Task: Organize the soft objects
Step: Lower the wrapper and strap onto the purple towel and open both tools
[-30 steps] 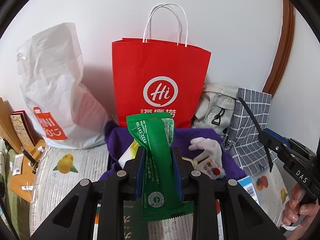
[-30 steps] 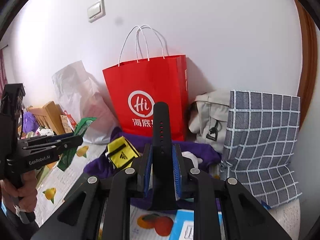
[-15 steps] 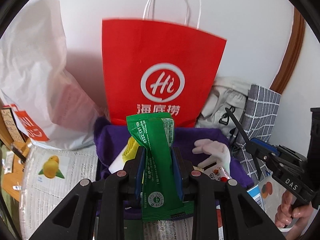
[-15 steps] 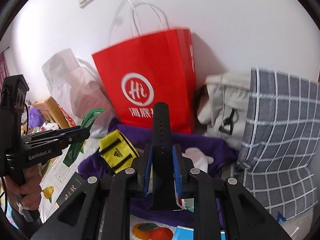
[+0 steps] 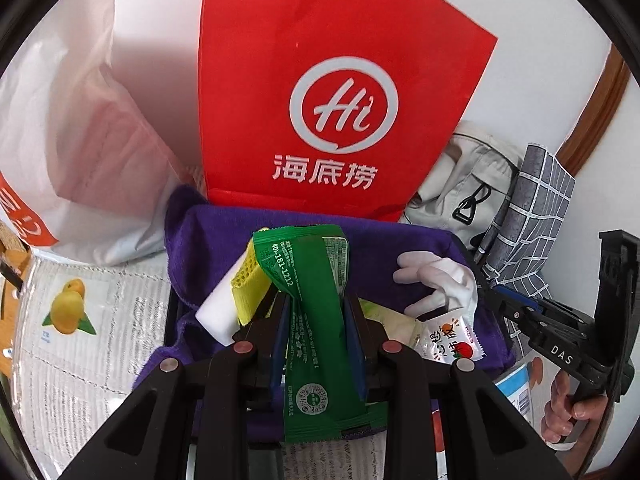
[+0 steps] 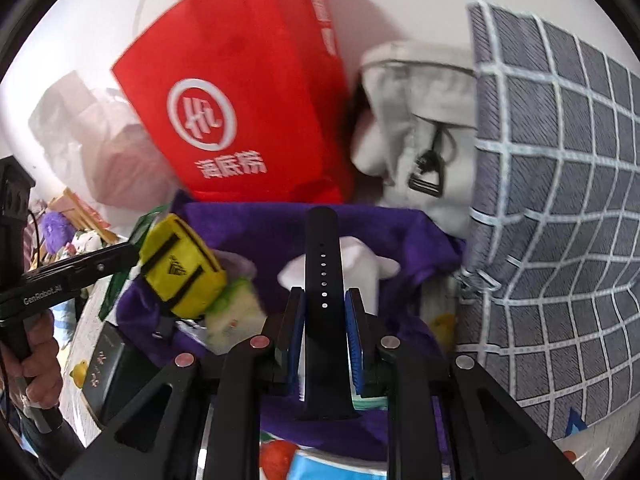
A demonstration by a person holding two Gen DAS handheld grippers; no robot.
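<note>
Both grippers are dropping toward the purple cloth [image 5: 224, 236]: you are pinching the green packet [image 5: 316, 320] left, black strap [image 6: 323, 280] right, nearing placement.

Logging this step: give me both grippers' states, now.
Left gripper: shut on the green packet.
Right gripper: shut on the black strap.

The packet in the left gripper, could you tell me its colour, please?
Green with white print; the packet shows best in the left wrist view.
</note>
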